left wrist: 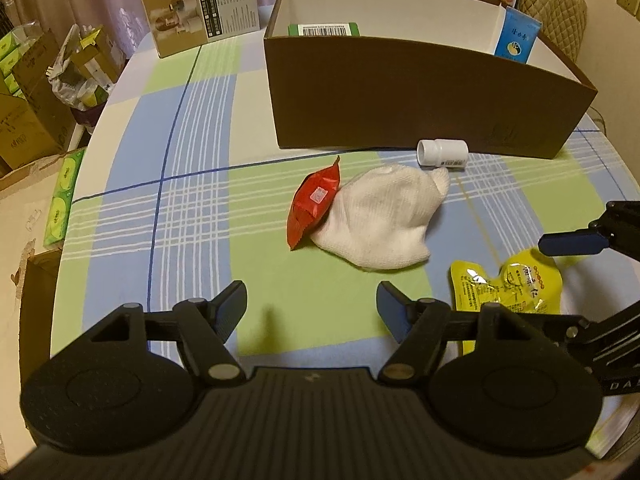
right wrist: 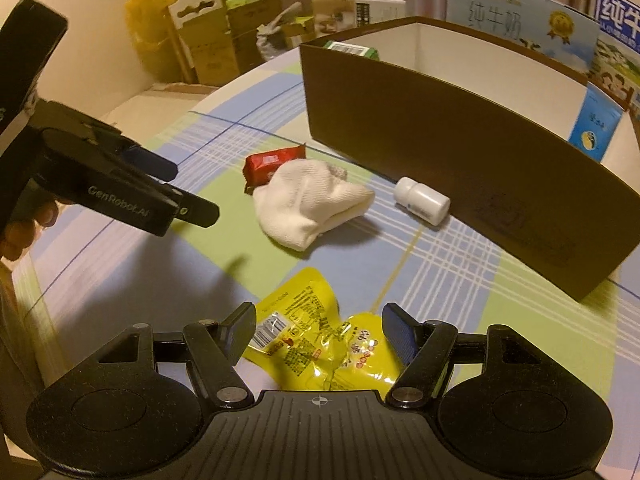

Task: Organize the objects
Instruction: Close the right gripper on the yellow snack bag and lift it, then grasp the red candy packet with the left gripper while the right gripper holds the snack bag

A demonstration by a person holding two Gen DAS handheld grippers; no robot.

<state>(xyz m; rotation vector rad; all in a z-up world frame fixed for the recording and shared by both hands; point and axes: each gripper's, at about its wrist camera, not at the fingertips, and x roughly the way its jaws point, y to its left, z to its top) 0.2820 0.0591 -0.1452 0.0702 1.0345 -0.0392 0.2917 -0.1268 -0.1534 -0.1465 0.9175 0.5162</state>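
Two packets (left wrist: 508,288) (left wrist: 314,204), one sock (left wrist: 380,216), one bottle (left wrist: 442,153)

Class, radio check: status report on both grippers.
Left gripper open, empty. Right gripper open over crinkled yellow snack pouch. Brown cardboard box ahead, path clear.

I see a knitted cloth sock (left wrist: 380,216), glossy foil packets (right wrist: 320,344), a smooth plastic bottle (left wrist: 442,153) and a matt cardboard box (left wrist: 420,96).

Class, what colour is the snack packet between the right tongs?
Yellow packet, clearest in the right wrist view.
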